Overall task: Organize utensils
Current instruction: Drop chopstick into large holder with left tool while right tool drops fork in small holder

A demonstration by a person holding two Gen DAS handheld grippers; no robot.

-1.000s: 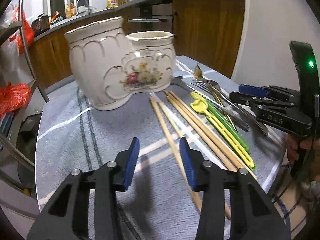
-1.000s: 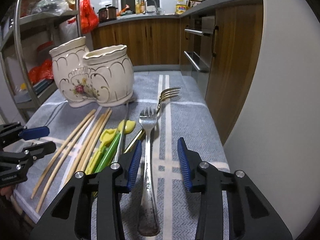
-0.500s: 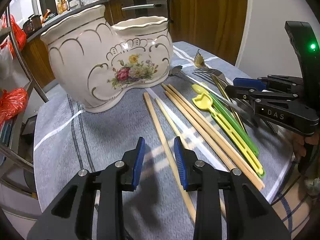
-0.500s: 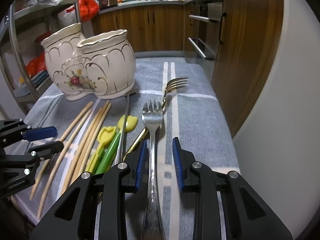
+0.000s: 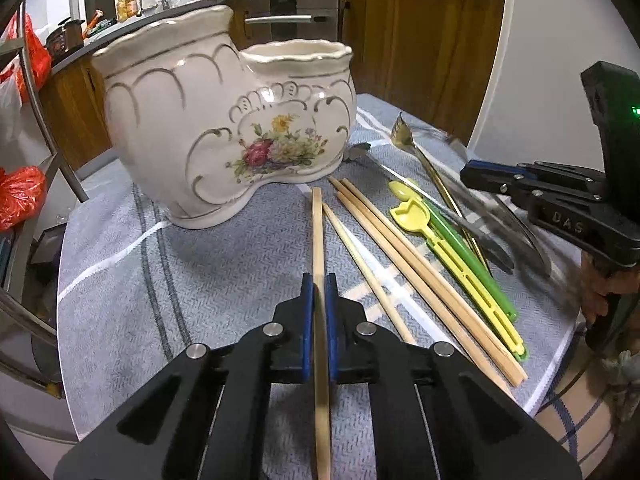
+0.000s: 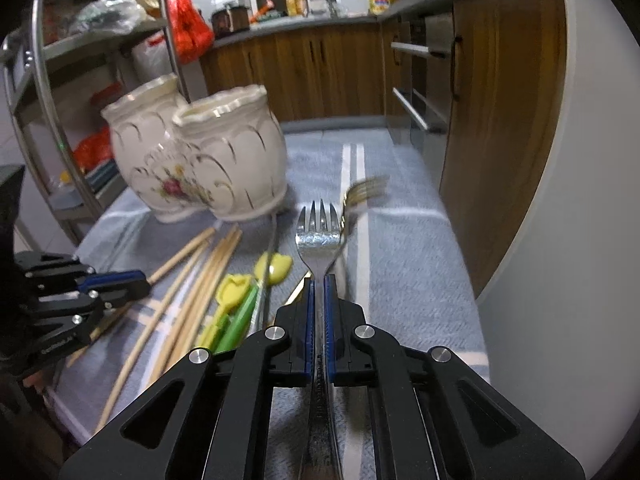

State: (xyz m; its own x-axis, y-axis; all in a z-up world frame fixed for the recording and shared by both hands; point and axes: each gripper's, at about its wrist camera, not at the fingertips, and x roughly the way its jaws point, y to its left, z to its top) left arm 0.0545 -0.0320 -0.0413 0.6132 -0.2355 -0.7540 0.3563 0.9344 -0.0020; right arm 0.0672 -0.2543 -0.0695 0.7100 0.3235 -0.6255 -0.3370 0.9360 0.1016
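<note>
A cream two-cup ceramic holder [image 5: 224, 128] with a flower print stands on the grey cloth; it also shows in the right wrist view [image 6: 200, 160]. My left gripper [image 5: 319, 280] is shut on a wooden chopstick [image 5: 318, 236] that points at the holder. My right gripper [image 6: 319, 280] is shut on a silver fork [image 6: 318, 232], tines forward. Loose chopsticks [image 5: 400, 248], yellow and green plastic utensils [image 5: 452, 252] and a gold fork [image 6: 360, 196] lie on the cloth between the grippers.
The grey striped cloth [image 5: 160, 280] covers a small table with edges near on the left and front. A metal rack [image 6: 80, 120] stands left of the holder. Wooden cabinets [image 6: 500, 120] and a white wall [image 6: 580, 240] are at the right.
Both grippers have closed: the left on a chopstick, the right on the silver fork. Both moved forward toward the holder, and the fork appears lifted.
</note>
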